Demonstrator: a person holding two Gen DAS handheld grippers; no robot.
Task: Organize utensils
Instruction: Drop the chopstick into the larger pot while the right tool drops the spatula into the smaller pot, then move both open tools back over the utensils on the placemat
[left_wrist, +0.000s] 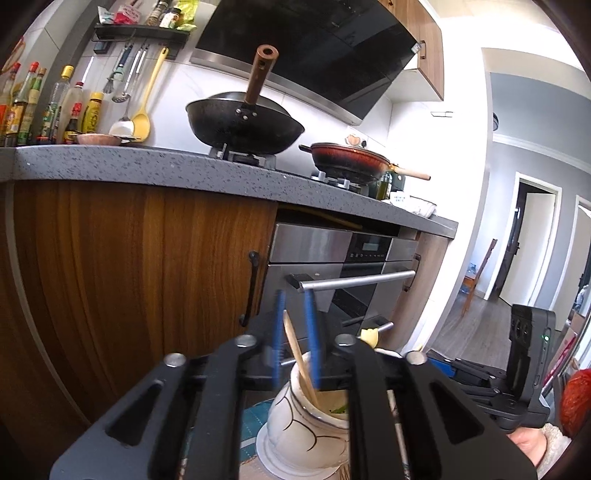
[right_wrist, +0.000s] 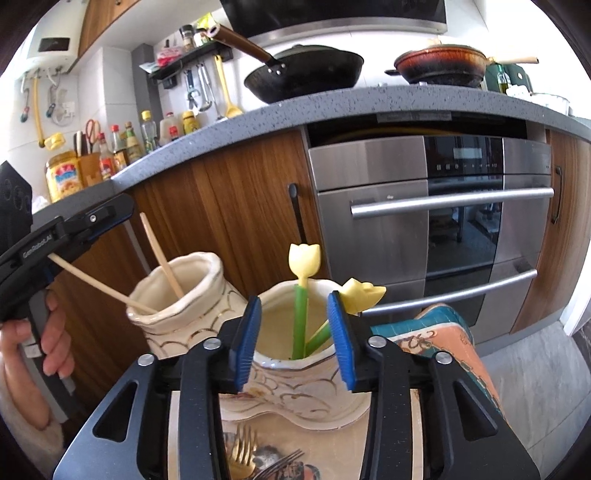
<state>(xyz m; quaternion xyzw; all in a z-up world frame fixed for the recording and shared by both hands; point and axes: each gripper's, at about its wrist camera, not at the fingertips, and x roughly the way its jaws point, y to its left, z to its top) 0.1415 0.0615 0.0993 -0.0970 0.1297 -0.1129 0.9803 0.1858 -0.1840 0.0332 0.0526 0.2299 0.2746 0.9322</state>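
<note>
Two cream ceramic jars stand on a small table. In the right wrist view the left jar (right_wrist: 184, 295) holds one upright chopstick (right_wrist: 162, 254). A second chopstick (right_wrist: 99, 284) runs from the left gripper (right_wrist: 55, 254) into this jar; the left gripper looks shut on it. In the left wrist view the blue pads (left_wrist: 312, 332) sit close around the chopstick (left_wrist: 295, 350) above the jar (left_wrist: 306, 417). The right jar (right_wrist: 295, 369) holds two yellow tulip-topped utensils (right_wrist: 304, 258) with green stems. The right gripper (right_wrist: 295, 332) is open and empty in front of that jar's rim.
Several forks (right_wrist: 243, 454) lie on the table below the right gripper. A teal and orange patterned cloth (right_wrist: 443, 339) lies to the right. Behind are wooden cabinets (right_wrist: 240, 206), a steel oven (right_wrist: 424, 221), and a grey counter (left_wrist: 147, 166) with woks and bottles.
</note>
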